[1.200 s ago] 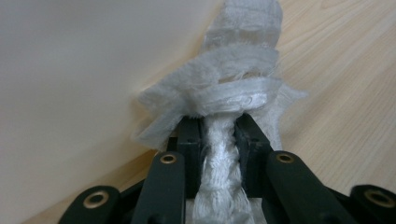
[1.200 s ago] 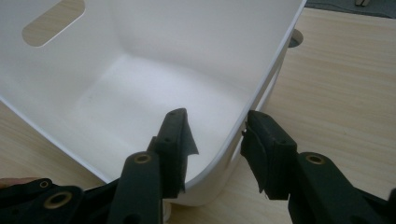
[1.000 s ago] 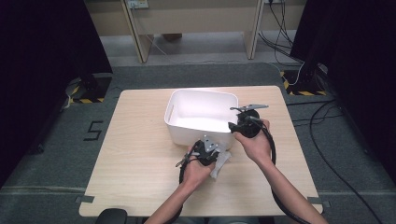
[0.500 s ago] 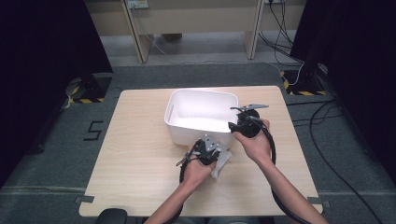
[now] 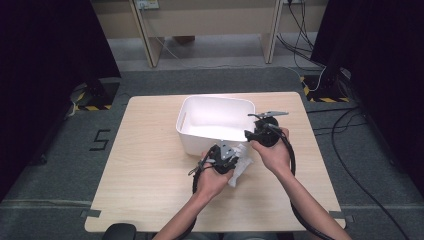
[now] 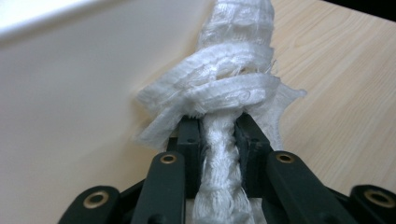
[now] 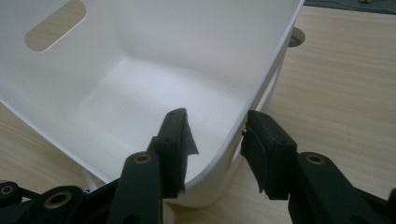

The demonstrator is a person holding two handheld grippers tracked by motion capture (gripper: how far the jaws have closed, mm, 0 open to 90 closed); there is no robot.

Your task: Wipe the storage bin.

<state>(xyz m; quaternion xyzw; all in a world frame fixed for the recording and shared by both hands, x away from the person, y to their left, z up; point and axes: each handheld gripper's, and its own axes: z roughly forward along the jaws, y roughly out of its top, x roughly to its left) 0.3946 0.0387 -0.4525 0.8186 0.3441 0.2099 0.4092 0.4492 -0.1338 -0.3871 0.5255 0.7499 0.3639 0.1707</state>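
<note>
Left gripper (image 6: 218,140) has its jaws squeezed tight on a white mesh cloth (image 6: 224,88) — a scrunched, gauzy rag, twisted into a rope where it runs between the pads. In the high view that cloth (image 5: 241,162) sits just in front of the white bin (image 5: 200,142), right by its near wall, low over the desk (image 5: 150,190); whether its tail touches the wood or hangs clear I can't quite say, the hand hides it.

Right gripper (image 7: 215,140) is straddling the bin's rim (image 7: 268,70) at the near right corner — one jaw inside, one outside, wall betw. them. Looks like the pads bear on the plastic, approx. a steadying pinch, but the contact is hard to confirm at this angle; the jaws are about halfway parted. From above, the right gripper (image 5: 252,134) is over that same corner.

Handling notes: cloth is v. light, limp, no stiffness at all. It'll drape and trail, so loose ends can snag on the rim or drag along the wall. Open weave gives the pads plenty of bite, not slippery, not fragile, though threads could catch and fray. Best hold is where it is now — on the bunched, twisted middle, so the bulk hangs together. Bin is rigid, smooth, light; likely to skate on the desk if nudged, hence the brace at the corner makes sense.
</note>
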